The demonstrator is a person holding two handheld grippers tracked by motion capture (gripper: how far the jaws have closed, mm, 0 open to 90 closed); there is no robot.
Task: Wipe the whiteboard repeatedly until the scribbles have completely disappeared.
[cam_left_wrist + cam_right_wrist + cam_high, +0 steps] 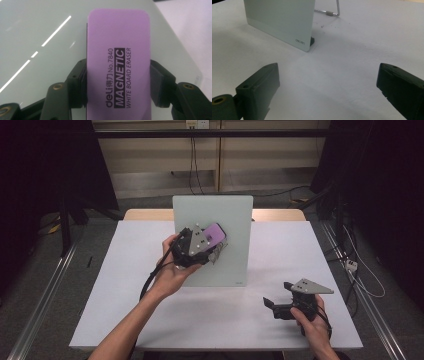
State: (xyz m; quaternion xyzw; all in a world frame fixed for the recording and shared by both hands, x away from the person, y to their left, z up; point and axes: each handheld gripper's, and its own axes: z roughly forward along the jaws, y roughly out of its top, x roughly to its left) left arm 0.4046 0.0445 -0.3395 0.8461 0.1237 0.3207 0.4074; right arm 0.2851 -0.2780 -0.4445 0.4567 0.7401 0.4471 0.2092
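A purple, round-cornered rectangular magnetic whiteboard eraser (118, 62) is pinched across its width between the two black jaws of the left gripper (118, 85), one jaw pressed to each long side. Its face carries black print reading "deli No.7840 MAGNETIC WHITE BOARD ERASER". In the high view the eraser (215, 233) lies against the upper middle of a pale grey-green glass whiteboard (235, 220), which stands tilted on the white table top (300, 250). The left gripper (212, 245), with its grey three-cornered plate uppermost, is held in front of the board's face by the person's left hand (172, 270), and a black cable trails from it toward the forearm.

Beyond the board's lower right corner, well apart from it, the right gripper (274, 306) is held low over the table in the person's right hand (312, 317); whether it touches the surface cannot be told. Its jaws stand spread wide with nothing between them. In the right gripper view the board (279, 20) shows a small "deli" mark at its lower corner, a dark foot beneath that corner, and a bent metal wire stand (329, 12) behind it.
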